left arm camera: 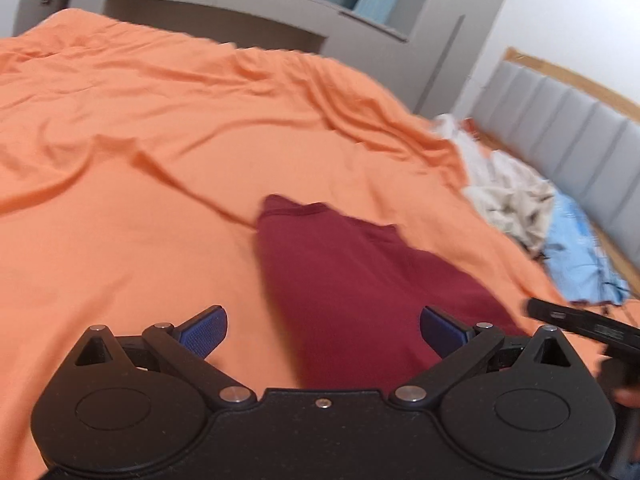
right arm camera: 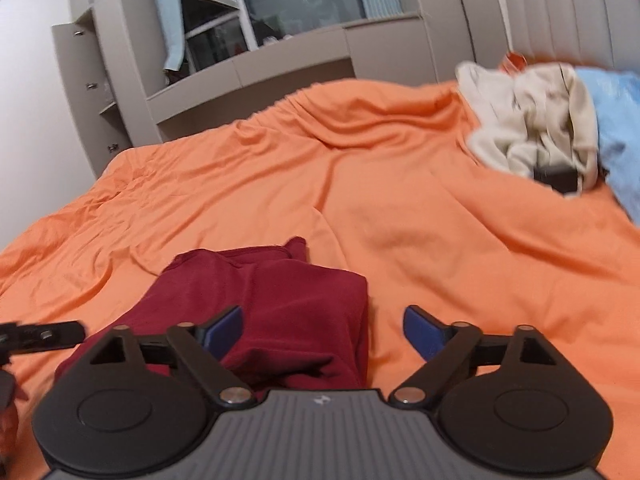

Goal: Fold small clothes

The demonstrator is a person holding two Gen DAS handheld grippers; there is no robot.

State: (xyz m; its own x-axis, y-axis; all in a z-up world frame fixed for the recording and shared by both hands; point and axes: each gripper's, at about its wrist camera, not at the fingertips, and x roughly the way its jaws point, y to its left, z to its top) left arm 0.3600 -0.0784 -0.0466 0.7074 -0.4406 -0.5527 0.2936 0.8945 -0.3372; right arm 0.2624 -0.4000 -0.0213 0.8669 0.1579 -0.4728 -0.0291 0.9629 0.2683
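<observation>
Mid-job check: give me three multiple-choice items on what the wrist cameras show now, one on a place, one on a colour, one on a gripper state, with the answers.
1. Where does the pile of unfolded clothes lie?
A. at the far right of the bed, by the headboard
B. on the floor
C. on the window sill

2. What colour is the garment nearest the grippers?
A. white
B. dark red
C. green

3. How do the two grippers stand?
A. both shut on cloth
B. one open, one shut
C. both open, holding nothing

Answers: 1 A, the pile of unfolded clothes sits on the orange sheet next to the grey headboard. 2 B, the garment is dark red. 3 C, the left gripper and the right gripper both show their blue pads wide apart with no cloth pinched.
</observation>
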